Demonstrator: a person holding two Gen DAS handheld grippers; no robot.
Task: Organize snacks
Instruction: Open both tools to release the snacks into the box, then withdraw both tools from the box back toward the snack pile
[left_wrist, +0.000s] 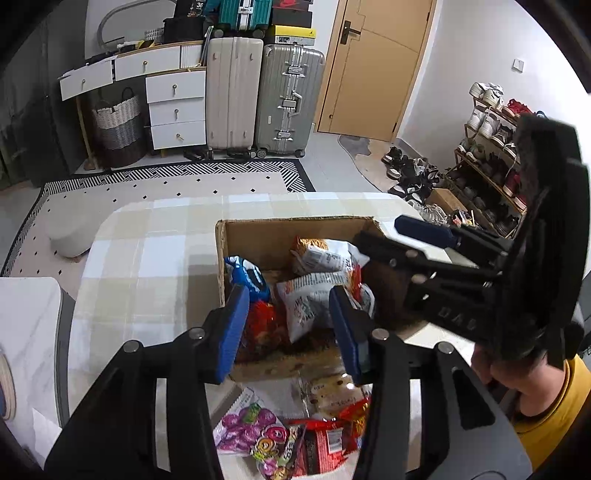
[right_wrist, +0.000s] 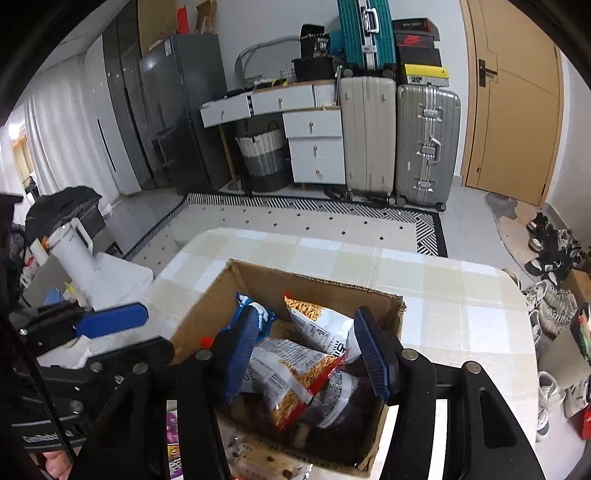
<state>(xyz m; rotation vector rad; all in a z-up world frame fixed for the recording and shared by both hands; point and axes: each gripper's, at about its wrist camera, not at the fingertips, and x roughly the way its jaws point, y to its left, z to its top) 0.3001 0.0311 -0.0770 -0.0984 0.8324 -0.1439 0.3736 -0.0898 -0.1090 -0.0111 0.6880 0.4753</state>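
An open cardboard box (left_wrist: 258, 236) (right_wrist: 207, 314) stands on the checked table and holds several snack bags: white and orange bags (left_wrist: 314, 299) (right_wrist: 291, 373), a blue bag (left_wrist: 251, 277) (right_wrist: 258, 310) and a red bag (left_wrist: 262, 325). My left gripper (left_wrist: 290, 332) is open and empty above the box's near edge. My right gripper (right_wrist: 312, 354) is open and empty over the box; in the left wrist view it reaches in from the right (left_wrist: 424, 236). More snacks lie in front of the box: a purple candy bag (left_wrist: 247, 428) and a red packet (left_wrist: 328, 439).
The checked table (left_wrist: 147, 258) (right_wrist: 461, 295) has a rounded far edge. A white side table (right_wrist: 110, 273) with a white appliance (right_wrist: 74, 254) stands to the left. Suitcases (right_wrist: 399, 140), drawers and a shoe rack (left_wrist: 491, 158) are across the room.
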